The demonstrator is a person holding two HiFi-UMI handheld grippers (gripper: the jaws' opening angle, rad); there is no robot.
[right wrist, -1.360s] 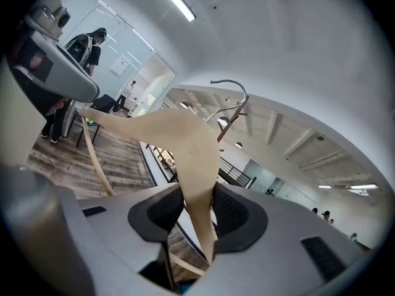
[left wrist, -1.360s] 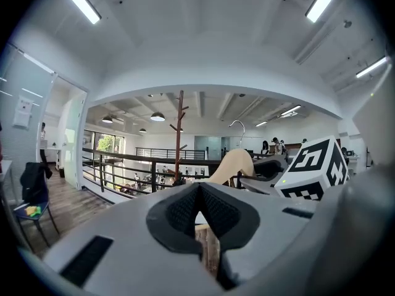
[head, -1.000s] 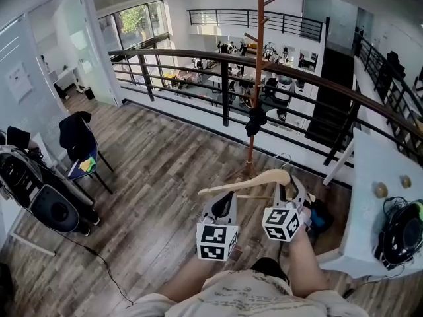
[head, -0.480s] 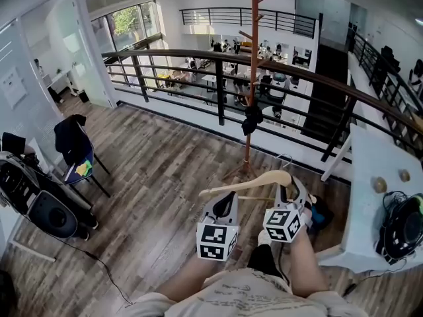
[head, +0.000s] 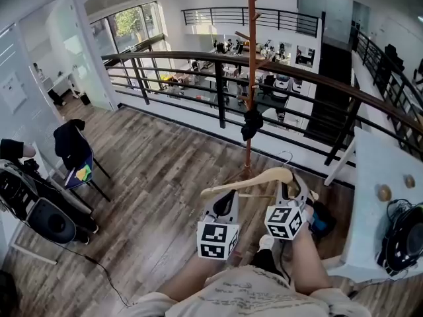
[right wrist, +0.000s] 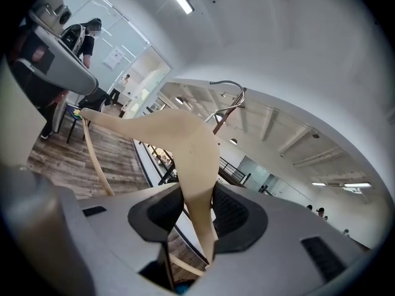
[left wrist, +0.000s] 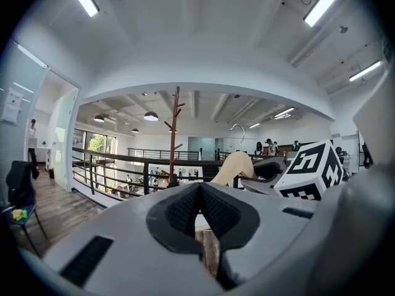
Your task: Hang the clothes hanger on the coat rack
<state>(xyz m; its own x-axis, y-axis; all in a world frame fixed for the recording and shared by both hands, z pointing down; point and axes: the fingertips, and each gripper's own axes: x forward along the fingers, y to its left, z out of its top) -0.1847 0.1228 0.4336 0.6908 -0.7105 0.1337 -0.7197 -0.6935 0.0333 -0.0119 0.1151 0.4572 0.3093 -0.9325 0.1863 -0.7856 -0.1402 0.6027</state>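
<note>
Grippers: two are counted, the left gripper (head: 227, 197) and the right gripper (head: 291, 185), each with one marker cube (head: 215, 240) on it.
Left gripper state: its pads (left wrist: 179, 211) are pressed together, with nothing caught between them.
Right gripper state: it's clamped on the clothes hanger (head: 248, 180), one wooden arm squeezed between the two pads (right wrist: 231, 211).
Hanger: just one. It's held up in the right gripper, and its other arm is stretched across in front of the left gripper's tips.
Coat rack (head: 250, 78): one, a brown pole with pegs. It's found straight ahead of both grippers, well apart from the hanger, on the near side of the railing (head: 165, 61).
On the rack: one dark garment (head: 252, 123) is hung partway up the pole.
Other stuff holding things: one chair (head: 86, 167) sits far off to the left of the left gripper with a dark jacket (head: 69, 140) draped on it. One white table (head: 373, 170) is just right of the right gripper, with a black round thing (head: 403, 240) laid on it.
Only in head view: the whole hanger, both cubes, chair and table.
Only in right gripper view: the hanger's metal hook (right wrist: 225, 97) curled above the jaws, plus the grip itself.
Only in left gripper view: the closed pads. The rack is seen ahead and a bit left of them, and the right gripper's cube is poking in from the right.
</note>
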